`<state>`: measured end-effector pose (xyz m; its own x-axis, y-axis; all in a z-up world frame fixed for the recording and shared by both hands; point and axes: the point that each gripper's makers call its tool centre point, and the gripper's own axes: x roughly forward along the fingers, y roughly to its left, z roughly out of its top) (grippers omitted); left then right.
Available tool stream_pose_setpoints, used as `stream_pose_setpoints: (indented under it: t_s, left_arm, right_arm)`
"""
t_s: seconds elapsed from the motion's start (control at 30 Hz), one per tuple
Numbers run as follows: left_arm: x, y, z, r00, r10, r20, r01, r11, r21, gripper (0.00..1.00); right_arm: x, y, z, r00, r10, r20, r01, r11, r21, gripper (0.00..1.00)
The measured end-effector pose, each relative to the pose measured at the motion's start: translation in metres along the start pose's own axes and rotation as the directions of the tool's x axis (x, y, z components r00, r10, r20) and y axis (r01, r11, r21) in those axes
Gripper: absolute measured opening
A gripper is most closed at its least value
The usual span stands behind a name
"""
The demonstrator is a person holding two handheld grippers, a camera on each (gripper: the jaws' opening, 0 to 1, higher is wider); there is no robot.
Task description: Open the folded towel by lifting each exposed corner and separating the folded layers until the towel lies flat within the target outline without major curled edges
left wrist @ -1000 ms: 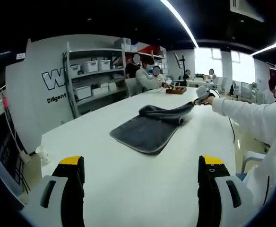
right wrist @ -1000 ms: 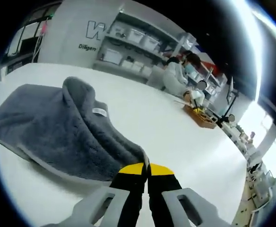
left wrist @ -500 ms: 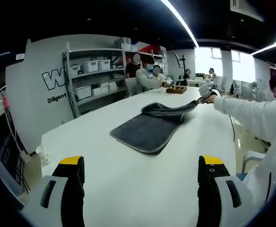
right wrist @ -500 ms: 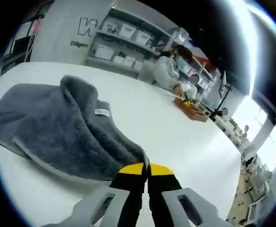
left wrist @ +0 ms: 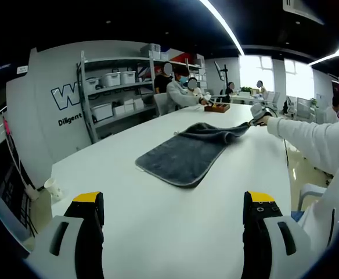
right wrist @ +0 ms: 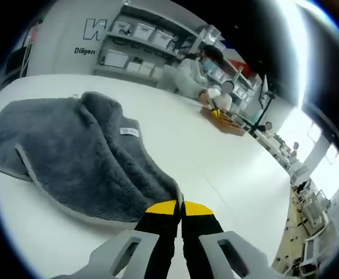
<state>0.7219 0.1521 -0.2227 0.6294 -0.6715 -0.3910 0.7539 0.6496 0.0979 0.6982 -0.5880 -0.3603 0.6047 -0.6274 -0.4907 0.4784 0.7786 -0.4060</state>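
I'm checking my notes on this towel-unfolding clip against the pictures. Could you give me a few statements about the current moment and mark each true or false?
1. The right claw is shut on a corner of the grey towel. True.
2. The left claw is gripping the towel too. False: it is open and hangs over bare white table, well short of the towel.
3. A small white label shows on the towel. True.
4. The towel lies fully flat. False: the right claw holds one corner pulled out and a fold still rises near the label.
5. A paper cup stands near the table's edge. True.
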Motion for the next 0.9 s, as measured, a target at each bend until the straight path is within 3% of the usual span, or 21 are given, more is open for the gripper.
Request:
stream_pose_setpoints:
  t_s: [0.23, 0.4, 0.9]
  left_arm:
    - [0.0, -0.001, -0.003, 1.0, 0.007, -0.002, -0.007, 1.0, -0.007, 0.99]
    - [-0.001, -0.001, -0.003, 1.0, 0.008, 0.001, -0.008, 1.0, -0.005, 0.99]
    - [0.0, -0.002, -0.002, 1.0, 0.007, -0.003, -0.007, 1.0, 0.003, 0.99]
  right_arm:
    - [-0.003, -0.013, -0.025, 0.999, -0.023, -0.026, 0.023, 1.0, 0.021, 0.0]
    - [-0.004, -0.02, -0.03, 0.999, -0.033, -0.037, 0.034, 0.999, 0.029, 0.0]
    - [-0.005, -0.047, -0.023, 0.998, -0.058, -0.026, 0.059, 0.998, 0.015, 0.0]
